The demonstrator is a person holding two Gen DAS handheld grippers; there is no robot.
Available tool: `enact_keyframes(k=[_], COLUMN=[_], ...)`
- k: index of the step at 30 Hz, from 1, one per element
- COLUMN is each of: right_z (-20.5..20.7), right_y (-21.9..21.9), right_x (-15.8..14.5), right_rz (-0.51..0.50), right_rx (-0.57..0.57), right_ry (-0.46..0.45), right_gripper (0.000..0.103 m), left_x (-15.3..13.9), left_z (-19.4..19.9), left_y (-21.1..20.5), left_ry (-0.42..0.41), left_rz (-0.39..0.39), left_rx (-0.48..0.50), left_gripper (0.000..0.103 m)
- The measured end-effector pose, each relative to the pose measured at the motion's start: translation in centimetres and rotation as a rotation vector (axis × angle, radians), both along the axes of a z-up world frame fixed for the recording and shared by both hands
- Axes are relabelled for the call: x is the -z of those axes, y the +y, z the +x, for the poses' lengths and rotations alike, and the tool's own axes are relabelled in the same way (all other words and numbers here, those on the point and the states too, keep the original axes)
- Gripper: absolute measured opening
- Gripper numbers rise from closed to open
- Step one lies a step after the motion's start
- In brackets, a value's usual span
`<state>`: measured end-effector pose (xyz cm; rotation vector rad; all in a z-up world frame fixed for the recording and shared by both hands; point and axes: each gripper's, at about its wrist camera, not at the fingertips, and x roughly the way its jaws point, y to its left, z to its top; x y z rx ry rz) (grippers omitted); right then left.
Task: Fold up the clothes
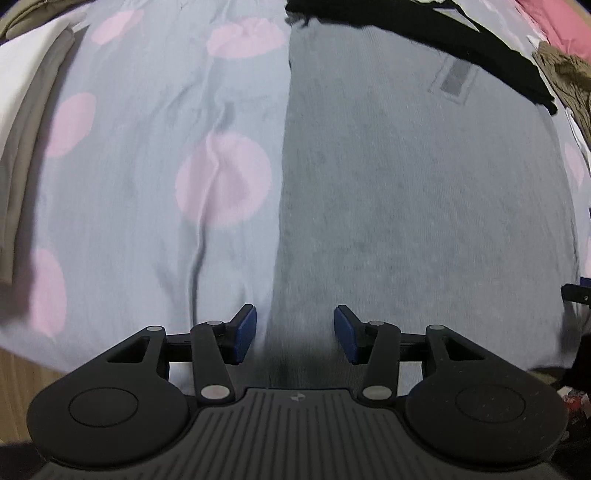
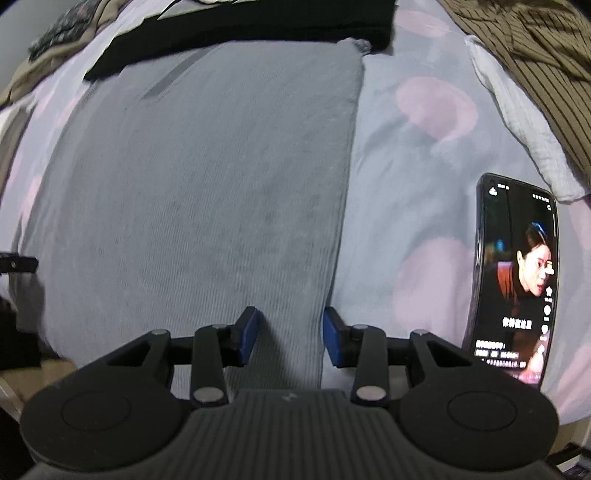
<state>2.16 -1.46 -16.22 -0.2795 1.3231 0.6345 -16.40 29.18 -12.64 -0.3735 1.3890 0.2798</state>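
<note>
A grey knitted garment (image 1: 417,192) lies flat on a lilac bedsheet with pink dots (image 1: 140,155); it has a small sewn label near its far end. My left gripper (image 1: 294,334) is open over the garment's near left edge, its blue pads (image 1: 245,330) apart with the cloth edge between them. In the right wrist view the same grey garment (image 2: 207,177) fills the middle. My right gripper (image 2: 290,334) is open at its near right edge, the edge running between the fingers. A black garment (image 2: 255,26) lies across the far end.
A lit phone (image 2: 517,280) lies on the sheet to the right of my right gripper. A brown striped garment (image 2: 524,48) and a white cloth (image 2: 517,114) are at the far right. Folded white and beige cloth (image 1: 26,122) sits at the left. A pink item (image 1: 554,22) lies far right.
</note>
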Motion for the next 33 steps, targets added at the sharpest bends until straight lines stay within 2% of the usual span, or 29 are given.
enact_keyframes(k=[1,2,3,4,8,12,16,21,25,27,29,33], right_z=[-0.3,-0.5,-0.6,-0.7,-0.3,0.7,2.2,4.5,4.9,4.7,4.5,2.6], right_y=[0.0,0.0,0.0,0.0,-0.1,-0.2,-0.2,0.4,1.9,2.1,2.2,2.0], right_x=[-0.1,-0.1,-0.3,-0.4,-1.5,-2.8,-3.8,-3.9,-2.5,-2.3,-2.5,-3.5], right_rz=[-0.004,-0.006,-0.002,0.006,0.046,0.077,0.095,0.123,0.079,0.055,0.035,0.053], right_rx=[-0.007,-0.012,-0.017,-0.021,-0.015,0.014,0.047,0.057,0.000,-0.019,-0.029,-0.115], right_ry=[-0.004,-0.010,-0.016,-0.022,-0.064,-0.116,-0.160,-0.209,-0.255,-0.278,-0.311,-0.358], right_gripper=[0.042,0.033,0.024,0.005,0.005,0.005,0.005,0.005,0.006,0.009,0.030,0.033], left_x=[0.0,-0.1,-0.2,-0.4,-1.9,-4.1,-5.3,-3.9,-2.5,-2.8,-3.3,-4.5], left_z=[-0.2,-0.3,-0.4,-0.4,-0.9,-0.6,0.2,2.6,3.5,3.4,3.1,2.1], left_y=[-0.1,-0.2,-0.1,0.2,1.4,2.7,4.1,4.9,4.0,3.2,2.5,1.1], left_ry=[0.002,-0.003,-0.013,-0.026,-0.130,-0.231,-0.285,-0.306,-0.280,-0.274,-0.268,-0.293], left_rz=[-0.003,-0.006,-0.011,-0.019,-0.065,-0.042,-0.011,0.037,0.058,0.113,0.178,0.247], left_rx=[0.002,0.004,0.003,-0.004,-0.045,-0.066,-0.092,-0.095,-0.055,-0.014,0.029,0.117], left_gripper=[0.036,0.032,0.021,0.008,0.005,0.005,0.005,0.005,0.008,0.011,0.014,0.020])
